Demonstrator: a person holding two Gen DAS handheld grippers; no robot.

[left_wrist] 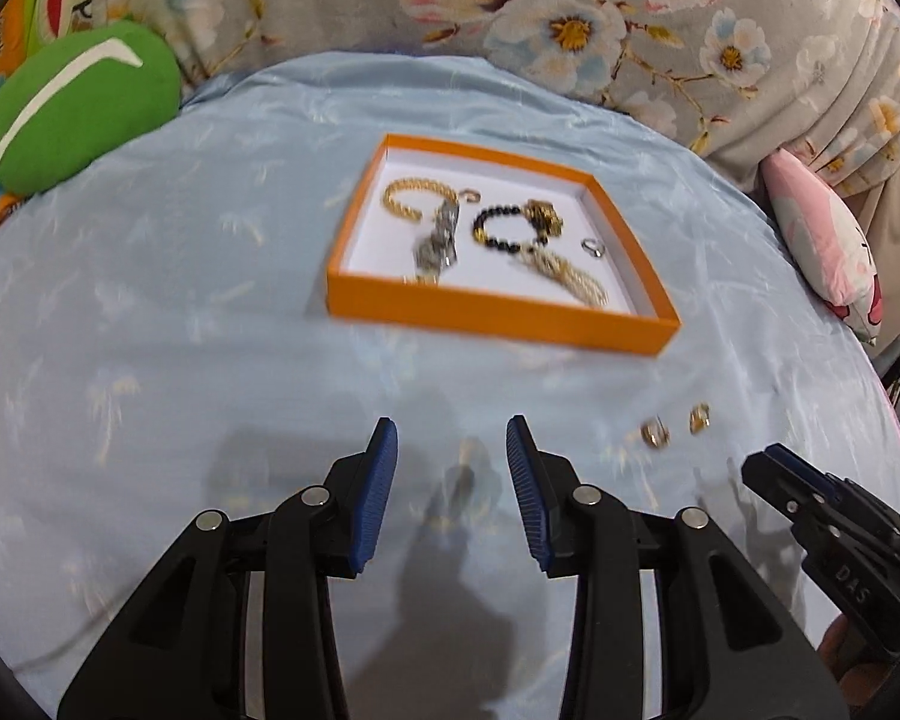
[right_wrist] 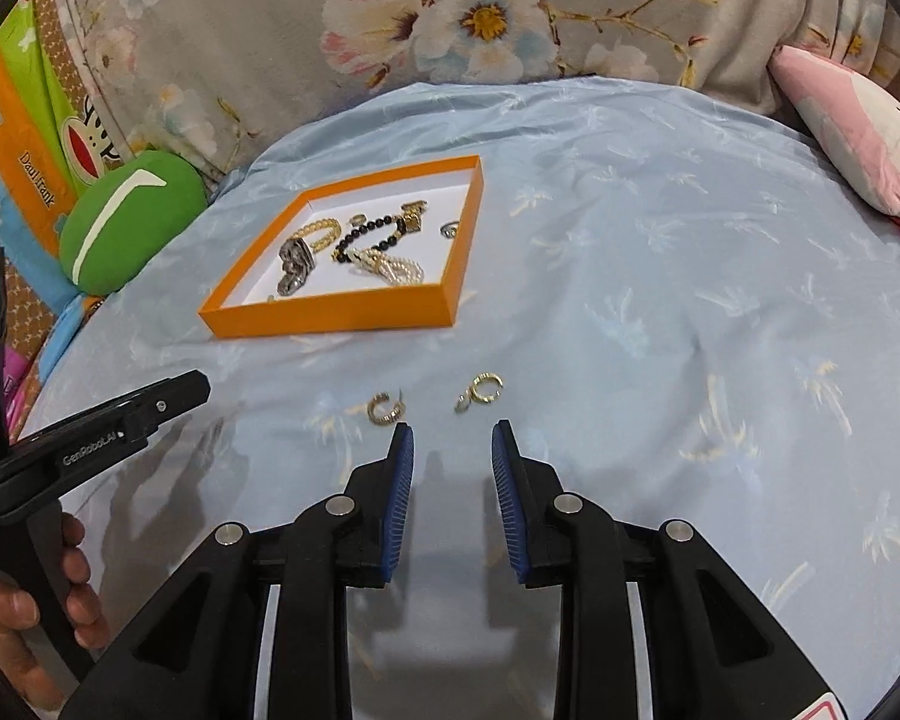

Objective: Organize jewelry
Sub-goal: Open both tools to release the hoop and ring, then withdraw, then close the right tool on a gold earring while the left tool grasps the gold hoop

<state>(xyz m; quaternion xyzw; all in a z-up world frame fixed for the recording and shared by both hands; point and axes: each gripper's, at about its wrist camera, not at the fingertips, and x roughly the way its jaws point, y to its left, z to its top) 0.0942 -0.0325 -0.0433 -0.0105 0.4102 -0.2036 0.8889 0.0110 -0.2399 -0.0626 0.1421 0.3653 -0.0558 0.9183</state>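
An orange box (left_wrist: 498, 309) (right_wrist: 330, 318) with a white floor lies on the pale blue cloth. Inside lie a gold chain bracelet (left_wrist: 402, 195), a silver watch (left_wrist: 435, 240) (right_wrist: 296, 267), a black bead bracelet (left_wrist: 501, 228) (right_wrist: 366, 237), a pearl strand (left_wrist: 570, 273) (right_wrist: 393, 267) and a small ring (left_wrist: 594, 249) (right_wrist: 450, 230). Two gold hoop earrings (right_wrist: 384, 408) (right_wrist: 483, 390) (left_wrist: 654, 435) (left_wrist: 699, 417) rest on the cloth in front of the box. My right gripper (right_wrist: 453, 435) is open just short of them, with nothing between its fingers. My left gripper (left_wrist: 453, 429) is open over bare cloth, left of the earrings.
A green cushion (left_wrist: 78, 114) (right_wrist: 129, 222) and a colourful printed box (right_wrist: 18, 138) sit at the left. A pink plush (left_wrist: 822, 252) (right_wrist: 858, 138) lies at the right. Floral grey fabric (left_wrist: 510, 12) rises behind the cloth. A hand (right_wrist: 36, 612) grips the left tool's handle.
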